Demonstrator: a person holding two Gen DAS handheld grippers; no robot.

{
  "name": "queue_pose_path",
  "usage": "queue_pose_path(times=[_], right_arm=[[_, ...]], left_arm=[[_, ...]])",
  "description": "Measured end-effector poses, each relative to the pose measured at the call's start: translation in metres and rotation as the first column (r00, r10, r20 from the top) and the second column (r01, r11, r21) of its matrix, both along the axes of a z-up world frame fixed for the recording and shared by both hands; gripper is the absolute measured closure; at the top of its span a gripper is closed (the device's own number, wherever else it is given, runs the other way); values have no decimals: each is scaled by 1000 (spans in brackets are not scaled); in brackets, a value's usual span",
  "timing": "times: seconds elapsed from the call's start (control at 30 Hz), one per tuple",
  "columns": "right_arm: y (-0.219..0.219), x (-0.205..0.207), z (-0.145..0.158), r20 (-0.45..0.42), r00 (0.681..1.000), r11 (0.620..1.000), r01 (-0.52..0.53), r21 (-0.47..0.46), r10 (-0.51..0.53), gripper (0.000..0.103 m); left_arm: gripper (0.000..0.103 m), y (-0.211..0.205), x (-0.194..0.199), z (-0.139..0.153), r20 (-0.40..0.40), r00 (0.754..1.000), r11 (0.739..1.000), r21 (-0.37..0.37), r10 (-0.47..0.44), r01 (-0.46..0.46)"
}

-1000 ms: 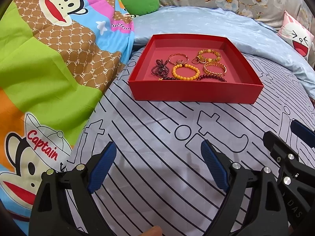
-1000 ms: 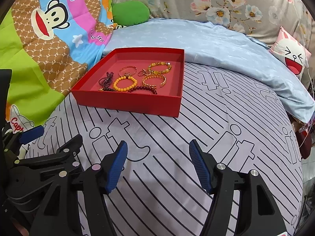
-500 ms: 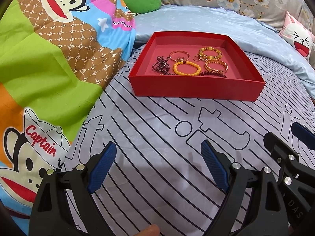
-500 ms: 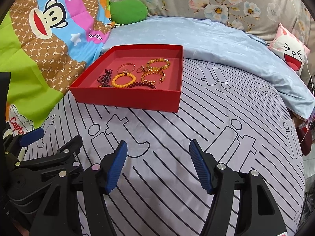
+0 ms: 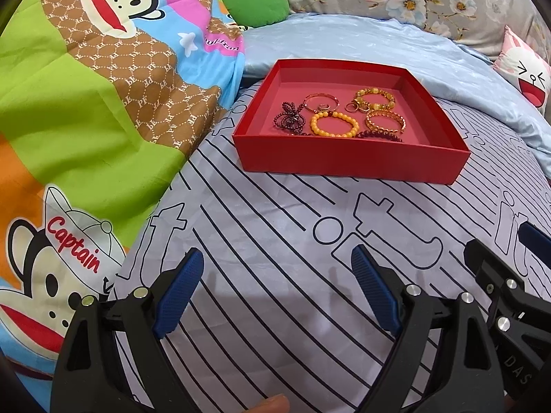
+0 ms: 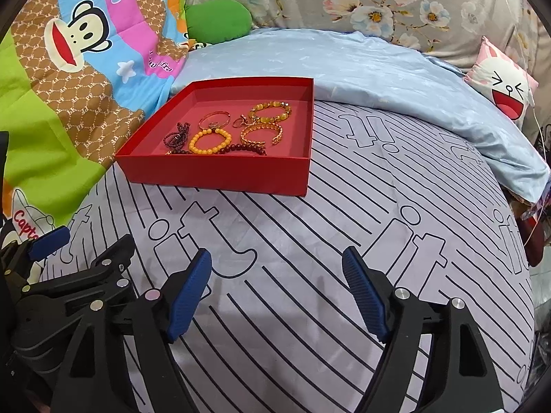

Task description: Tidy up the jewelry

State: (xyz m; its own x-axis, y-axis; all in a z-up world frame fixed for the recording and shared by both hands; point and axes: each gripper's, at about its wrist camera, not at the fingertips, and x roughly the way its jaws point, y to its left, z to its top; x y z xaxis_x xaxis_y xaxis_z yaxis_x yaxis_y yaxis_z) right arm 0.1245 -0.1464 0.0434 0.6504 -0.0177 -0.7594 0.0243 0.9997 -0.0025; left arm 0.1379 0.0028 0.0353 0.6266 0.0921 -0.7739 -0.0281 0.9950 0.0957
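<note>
- my left gripper sits low in its frame, jaws wide apart, nothing between them, over the striped sheet.
- my right gripper is the same: jaws spread, empty, lower centre of its frame. its edge shows at lower right of the left view.
- red tray lies on the sheet, upper centre in the left view, upper left of centre in the right view; well apart from both grippers.
- in the tray: orange bead bracelet near the front wall, dark bead strand to its left, gold chain bracelet to its right, yellow bead bracelet behind that, thin bangle behind centre.
- another dark bead string runs along the front wall.
- monkey blanket fills the left, blue duvet behind the tray, green cushion at top.
</note>
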Motion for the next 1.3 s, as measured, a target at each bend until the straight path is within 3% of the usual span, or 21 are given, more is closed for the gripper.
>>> queue_pose_path(times=[0.3,1.3], right_arm=[[-1,1,-1,2,1000,1000,3,5,-3,19],[2,2,-2,-4,1000,1000,-8,-4,8,19]], left_arm=[[20,2,1,-1,-9,1000,1000,-7,5,-5],[20,3,4,-5,-25,999,1000,7,22,-21]])
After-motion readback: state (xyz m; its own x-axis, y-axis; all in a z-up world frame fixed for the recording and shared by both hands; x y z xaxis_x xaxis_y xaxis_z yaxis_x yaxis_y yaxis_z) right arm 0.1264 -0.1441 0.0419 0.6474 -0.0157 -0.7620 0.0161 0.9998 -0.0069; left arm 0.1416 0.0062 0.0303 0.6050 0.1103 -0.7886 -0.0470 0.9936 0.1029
